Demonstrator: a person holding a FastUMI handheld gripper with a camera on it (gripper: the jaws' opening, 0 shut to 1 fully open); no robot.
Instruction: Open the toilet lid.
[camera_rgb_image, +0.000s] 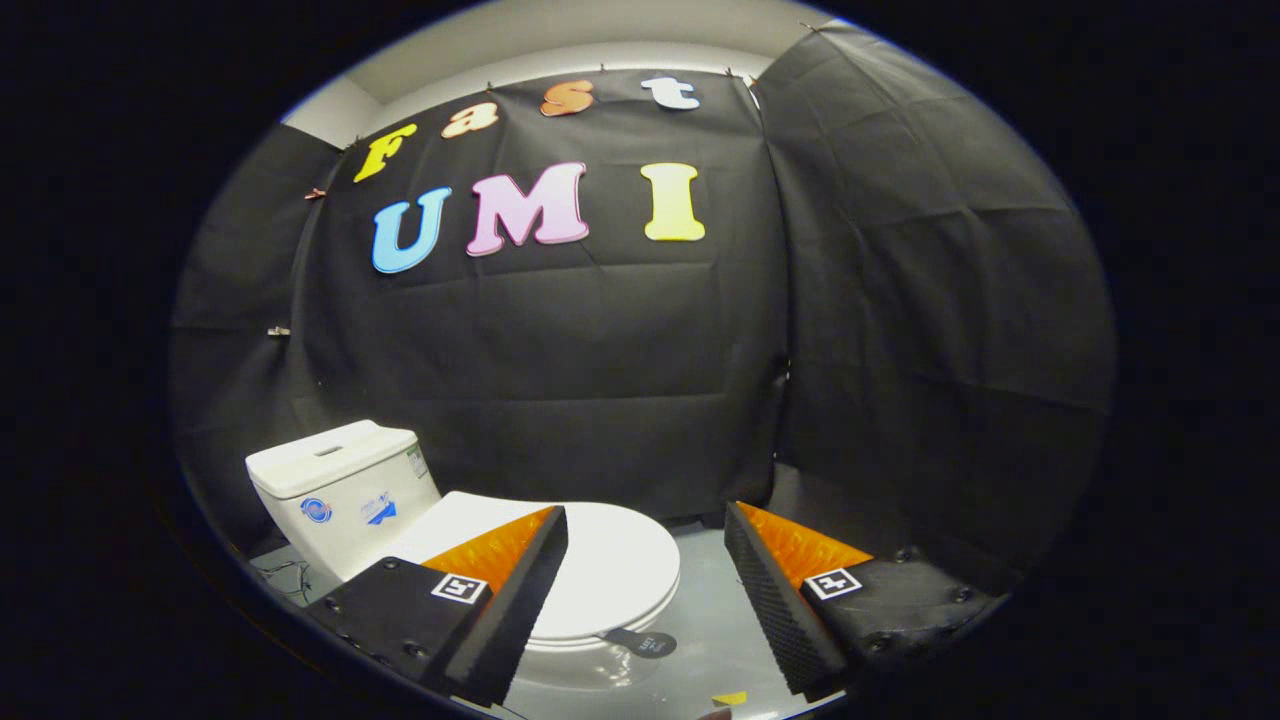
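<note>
The tongs (640, 590) stand wide apart and hold nothing; their 2 fingers (510, 610) frame the front half of the toilet lid (610, 570). The lid lies flat and closed on the toilet (570, 655), which stands on the grey floor (710, 600) near the black cloth wall (560, 380). The lid's rounded front edge sits between the fingers and just below their tips, while the tank (335, 485) rises beyond the near finger at the hinge end.

The step in hand looks like the approach, with nothing touched yet. To do it well, I would bring the tongs down and forward to the lid's front rim, the part farthest from the tank, since that gives the longest lever about the hinge. A small dark tab (640, 643) juts out under the front rim; it may be meant as the lifting point, though I cannot tell what it is fixed to. Either pinch the rim or tab with both fingers, or slide 1 finger beneath and lift. The lift should follow an arc back toward the tank rather than straight up, so the lid does not slip out. The glazed surface looks smooth, so a shallow pinch could slide off.

As for containers, the bowl is covered by the lid, so what it holds is hidden; the tank's cover (330, 455) is on, its contents hidden too. A small yellow mark (730, 698) lies on the floor ahead of the bowl.
</note>
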